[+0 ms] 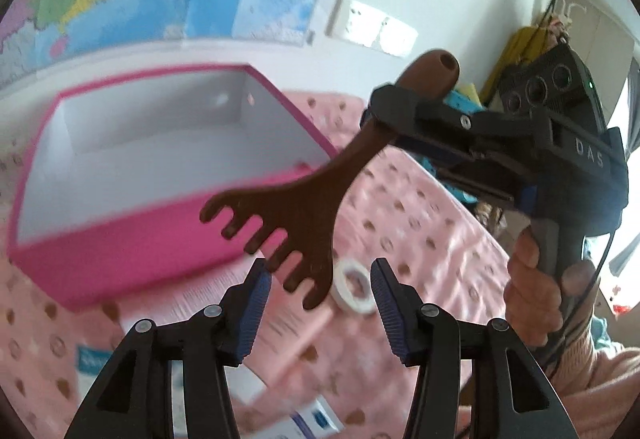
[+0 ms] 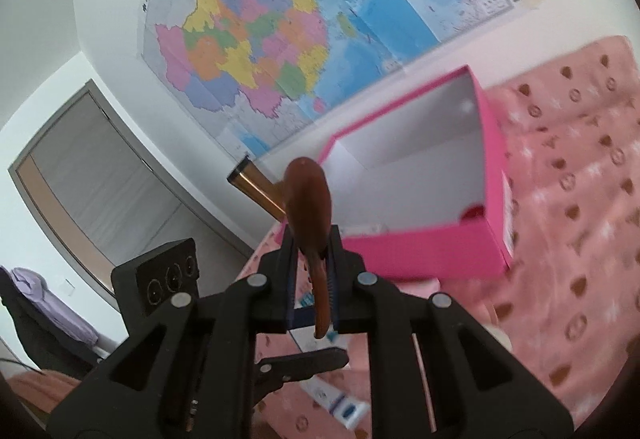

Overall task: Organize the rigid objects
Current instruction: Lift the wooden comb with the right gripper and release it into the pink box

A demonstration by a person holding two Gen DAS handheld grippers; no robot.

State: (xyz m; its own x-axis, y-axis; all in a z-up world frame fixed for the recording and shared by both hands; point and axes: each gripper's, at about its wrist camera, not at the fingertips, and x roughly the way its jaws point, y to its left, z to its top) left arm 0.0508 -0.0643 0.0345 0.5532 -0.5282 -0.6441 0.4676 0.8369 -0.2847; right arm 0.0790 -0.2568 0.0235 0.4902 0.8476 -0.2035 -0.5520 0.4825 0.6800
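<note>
A brown wooden comb [image 1: 296, 207] with thick teeth hangs in the air, held by its handle in my right gripper [image 1: 394, 107], which is shut on it. In the right wrist view the comb's handle [image 2: 310, 199] sticks up between the shut right gripper [image 2: 314, 251]. My left gripper [image 1: 320, 291] is open and empty, its blue pads either side of the comb's lowest teeth, not touching. An open pink box [image 1: 132, 239] with a white inside stands on the pink blanket behind the comb; it also shows in the right wrist view [image 2: 492, 175].
A roll of white tape [image 1: 352, 285], a pink tube [image 1: 288, 335] and white-blue boxes [image 1: 316, 419] lie on the spotted pink blanket [image 1: 420, 223]. A wall map [image 2: 280, 39] and sockets [image 1: 372, 25] are behind. A door [image 2: 92, 175] is at left.
</note>
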